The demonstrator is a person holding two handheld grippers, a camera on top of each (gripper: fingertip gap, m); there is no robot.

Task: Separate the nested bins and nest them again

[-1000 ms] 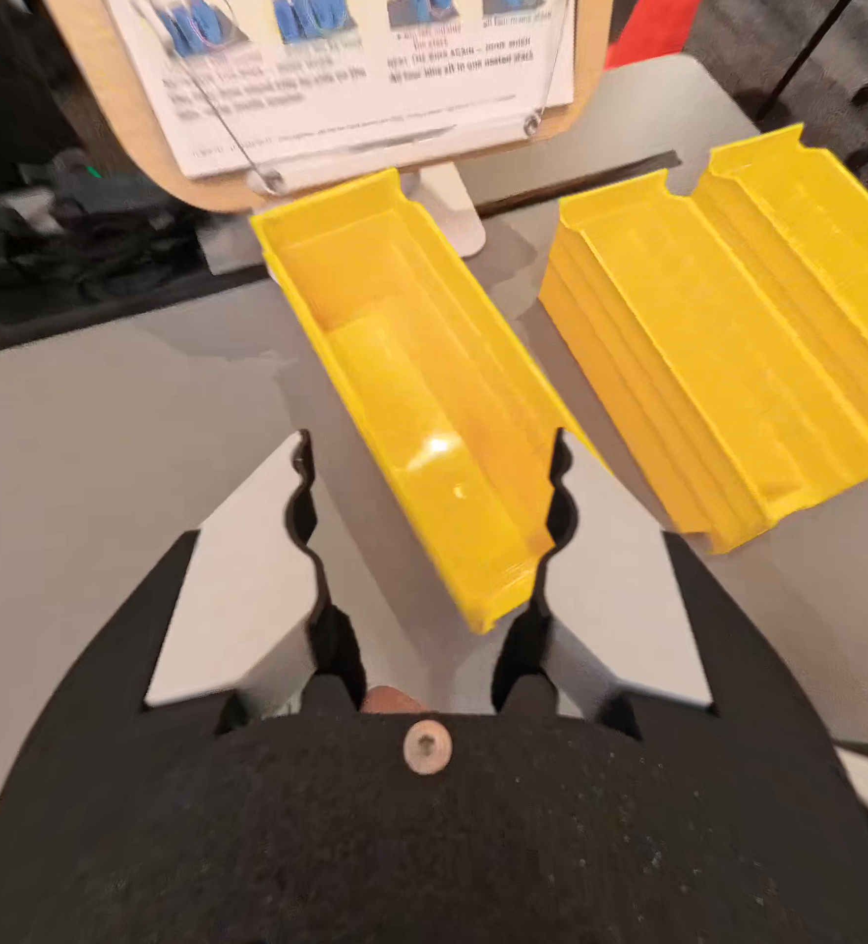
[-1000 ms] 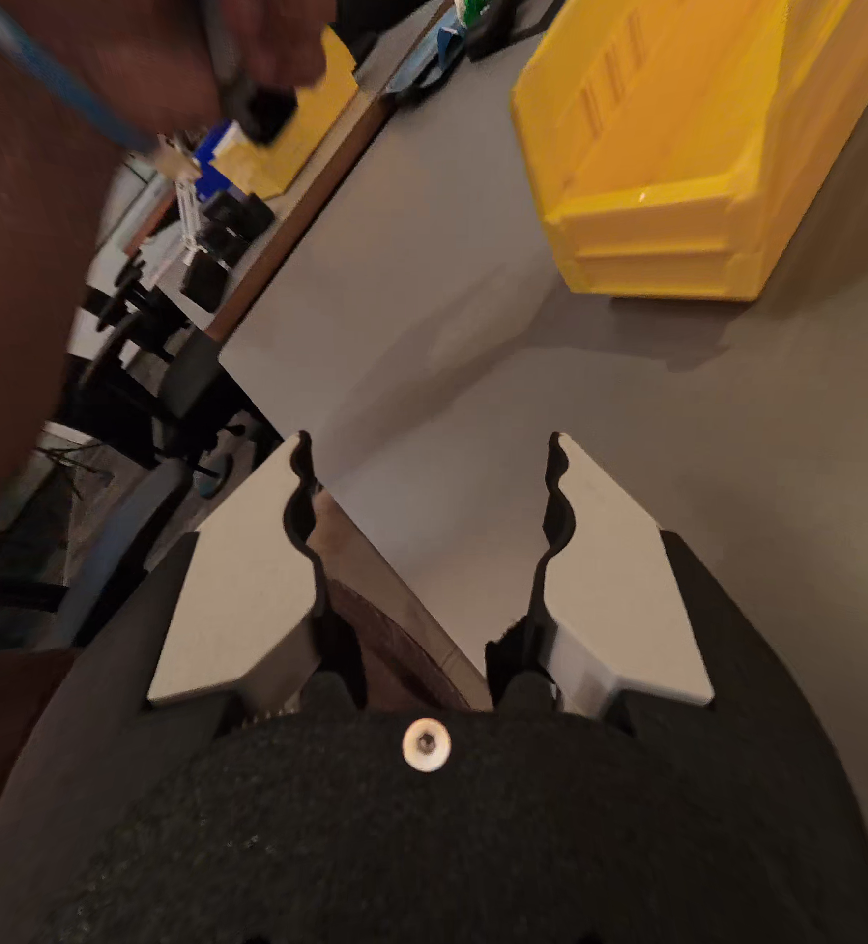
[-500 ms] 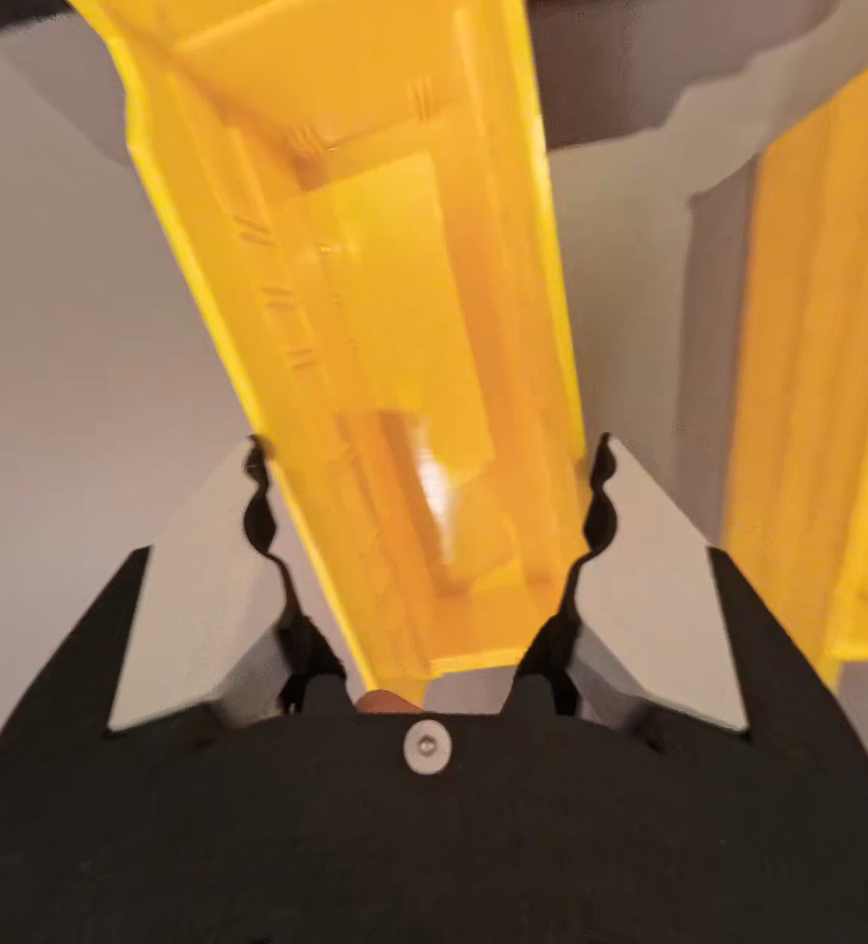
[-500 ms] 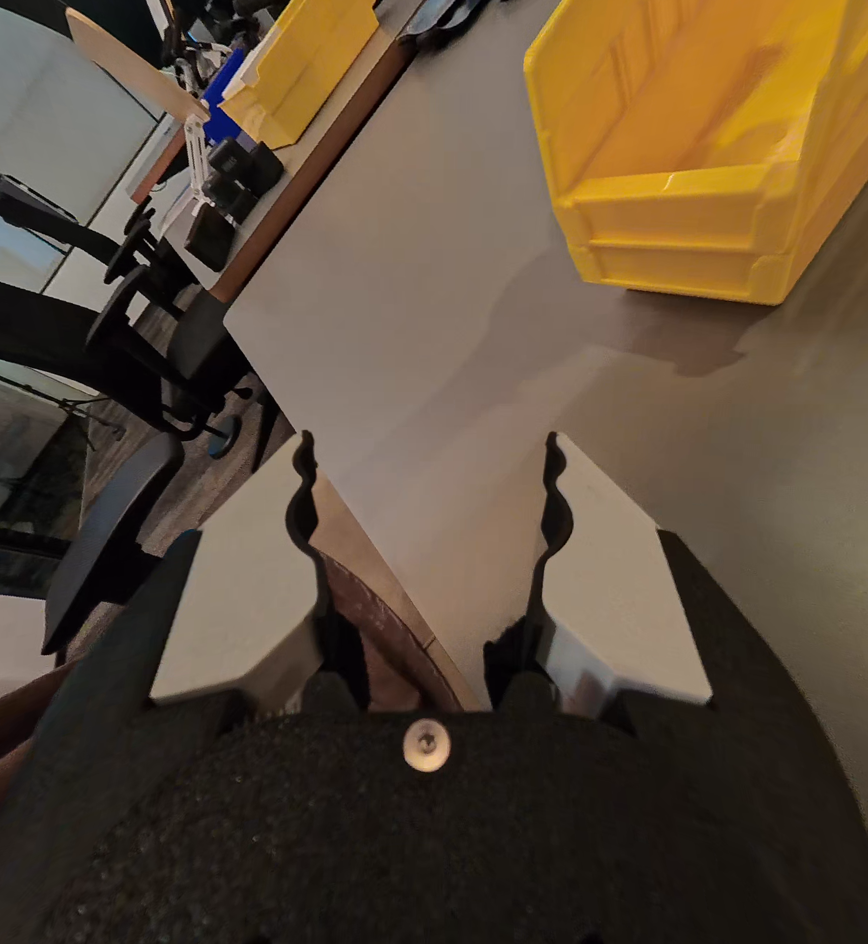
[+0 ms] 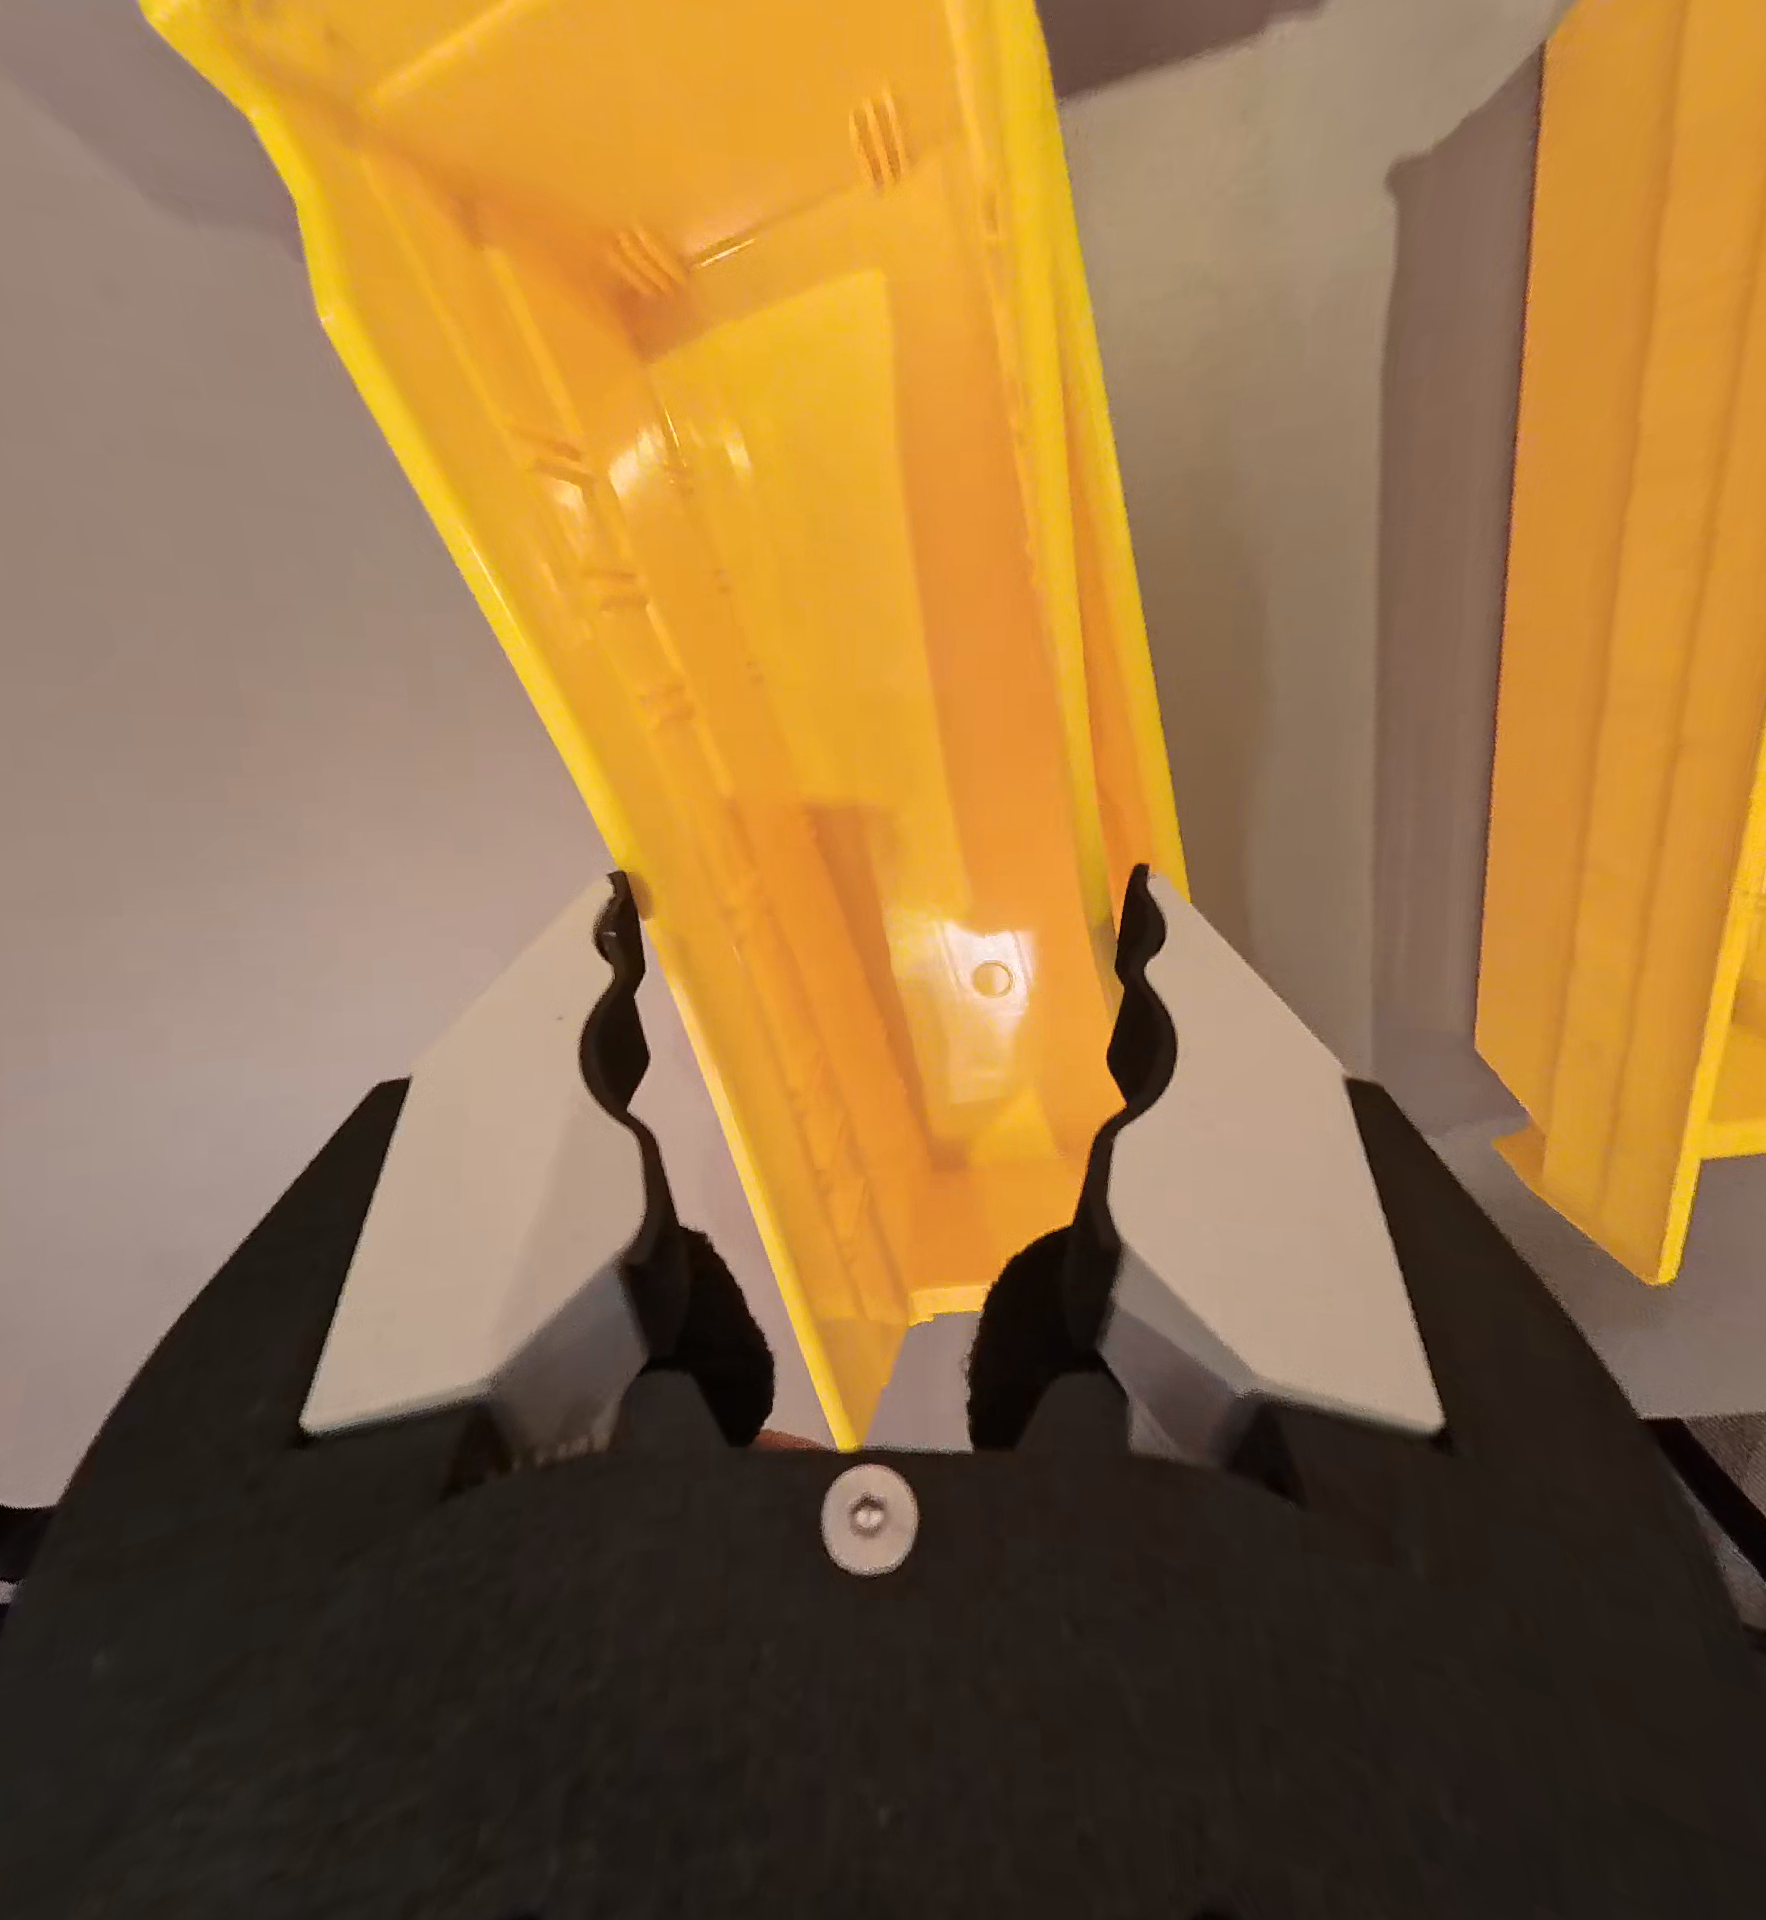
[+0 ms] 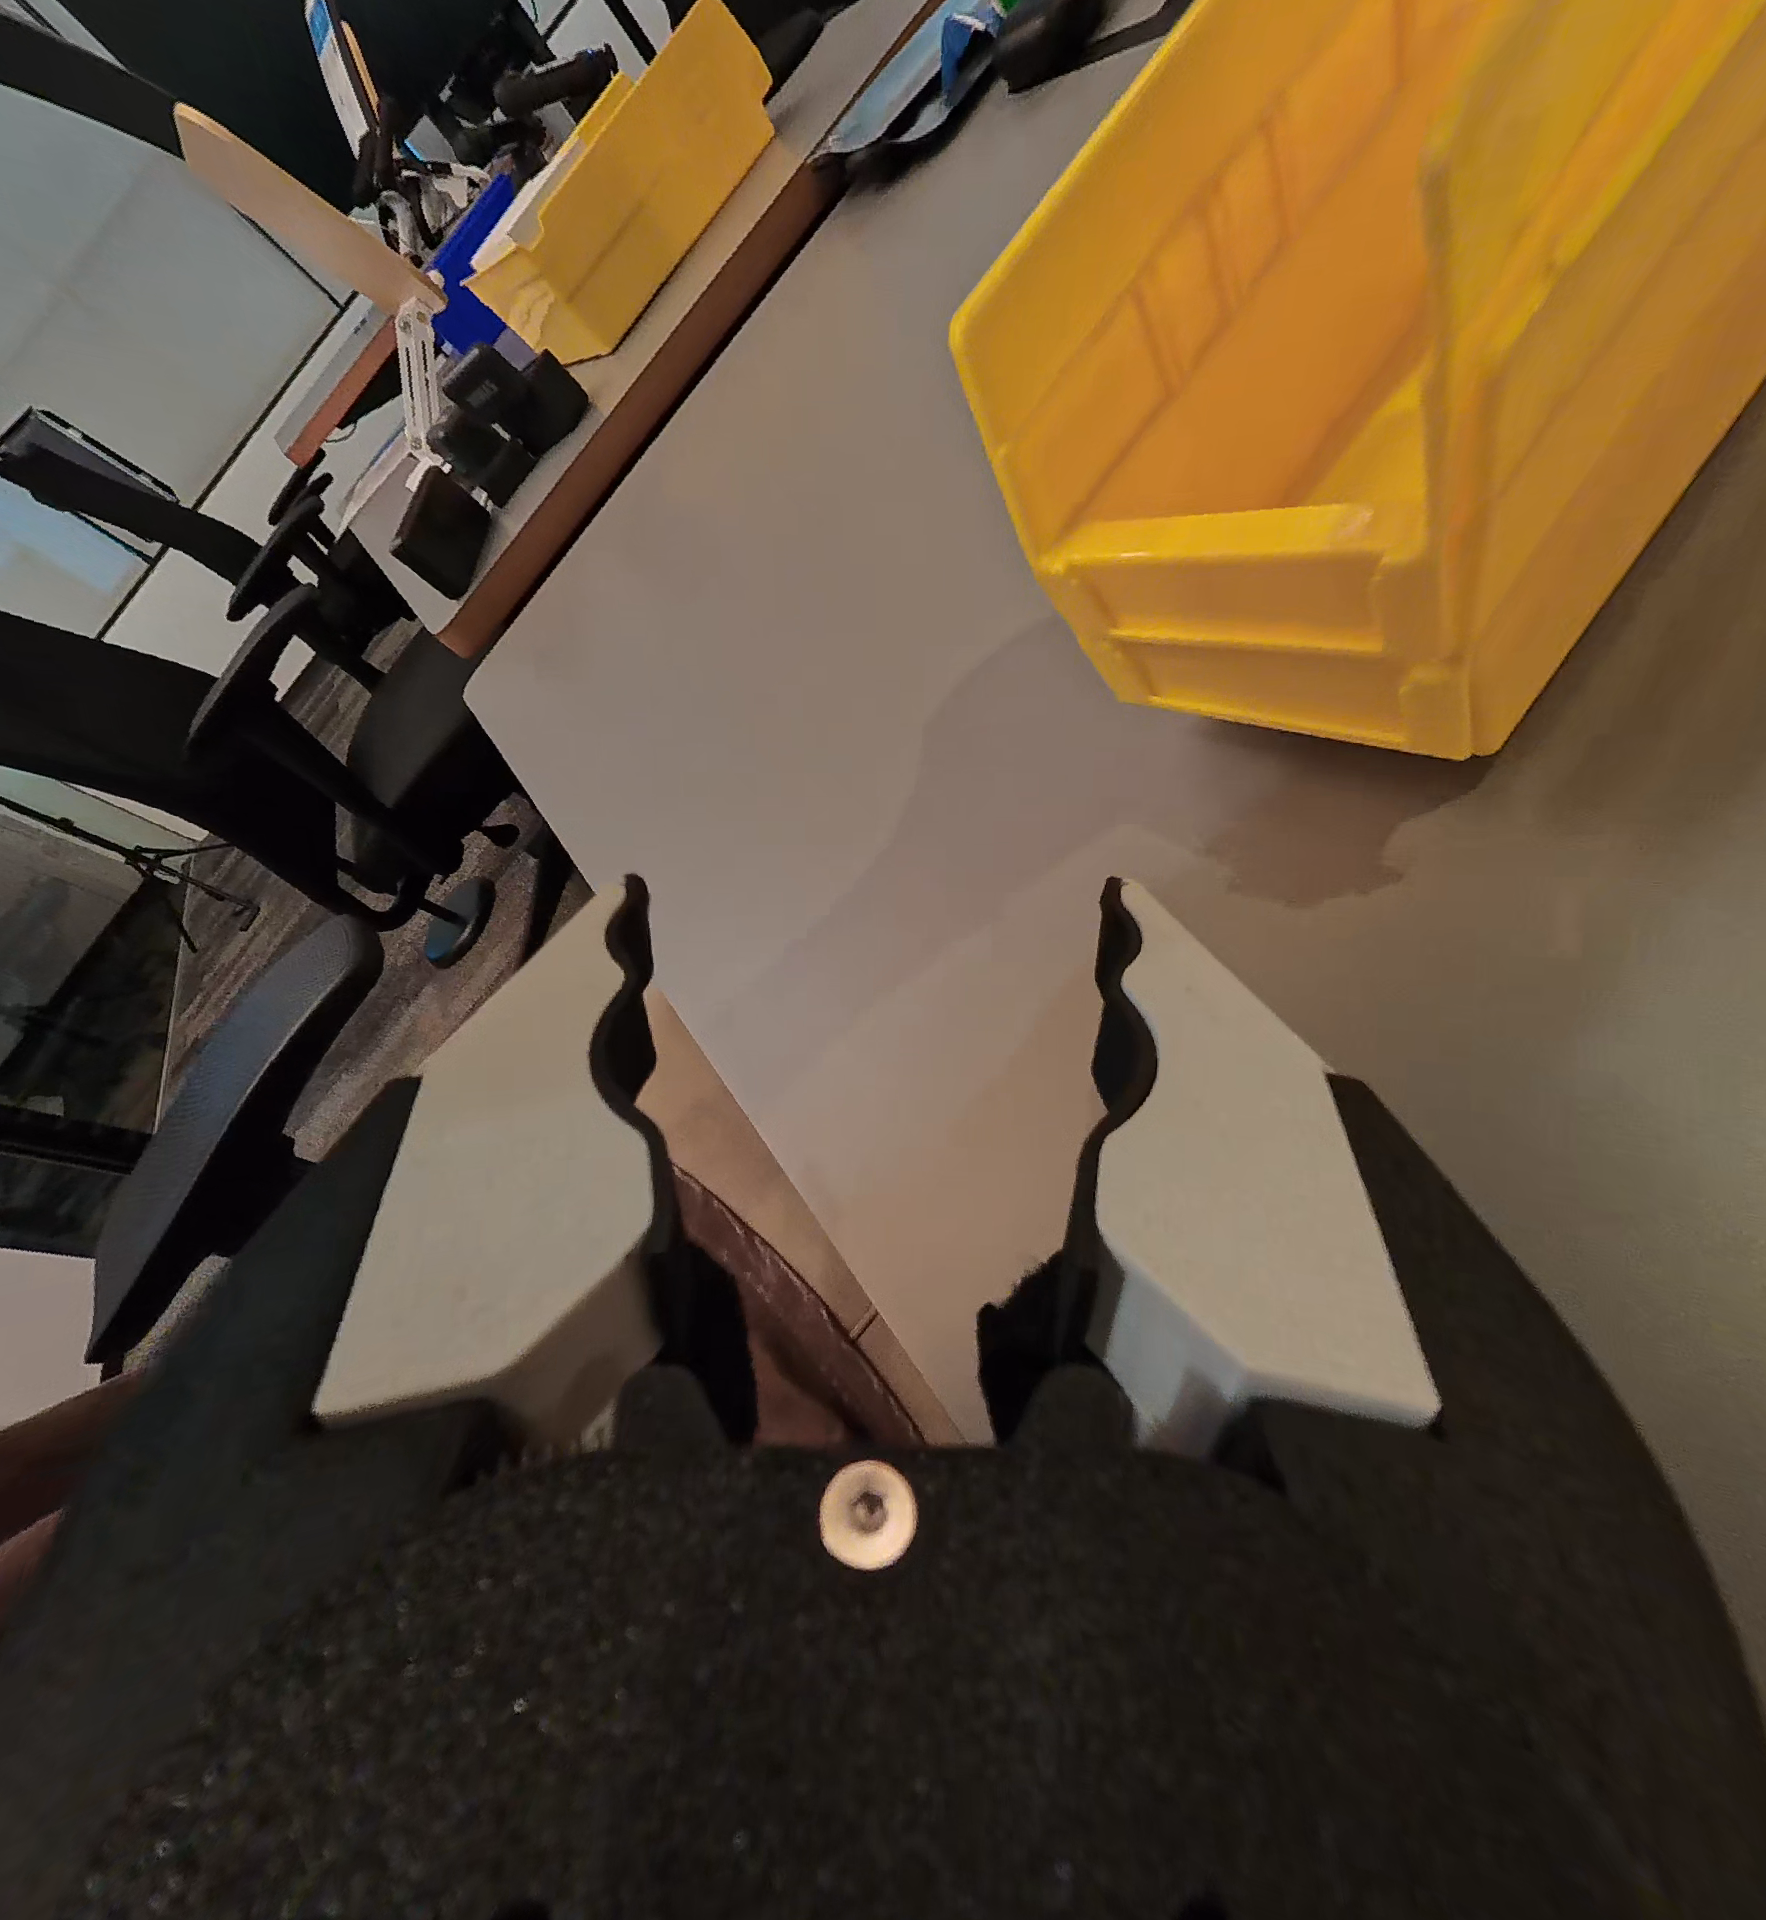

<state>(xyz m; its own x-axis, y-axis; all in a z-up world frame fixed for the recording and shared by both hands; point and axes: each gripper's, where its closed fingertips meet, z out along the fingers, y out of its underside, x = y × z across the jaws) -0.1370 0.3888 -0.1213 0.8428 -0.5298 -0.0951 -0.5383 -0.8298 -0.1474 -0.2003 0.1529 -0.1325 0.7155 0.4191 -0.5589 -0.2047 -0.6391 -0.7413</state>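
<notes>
A single long yellow bin (image 5: 858,623) lies open side up on the grey table (image 5: 183,727). Its near end sits between the fingers of my left gripper (image 5: 881,883), which is open. The left fingertip is at the bin's left wall and the right fingertip is over its right wall. I cannot tell whether they press on it. A second yellow bin stack (image 5: 1637,727) lies just to the right. It also shows in the right wrist view (image 6: 1274,468) as nested bins. My right gripper (image 6: 868,883) is open and empty, low over the table near its edge, well short of that stack.
The table edge (image 6: 505,707) runs close past the right gripper's left finger. Black office chairs (image 6: 235,727) stand beyond it. A neighbouring desk holds another yellow bin (image 6: 640,208) and dark gear (image 6: 484,426).
The left gripper came forward and down until the single bin's near end lies between its fingers. Its jaws widened, then narrowed again. The right gripper turned slightly, and the arm seen earlier has left its view.
</notes>
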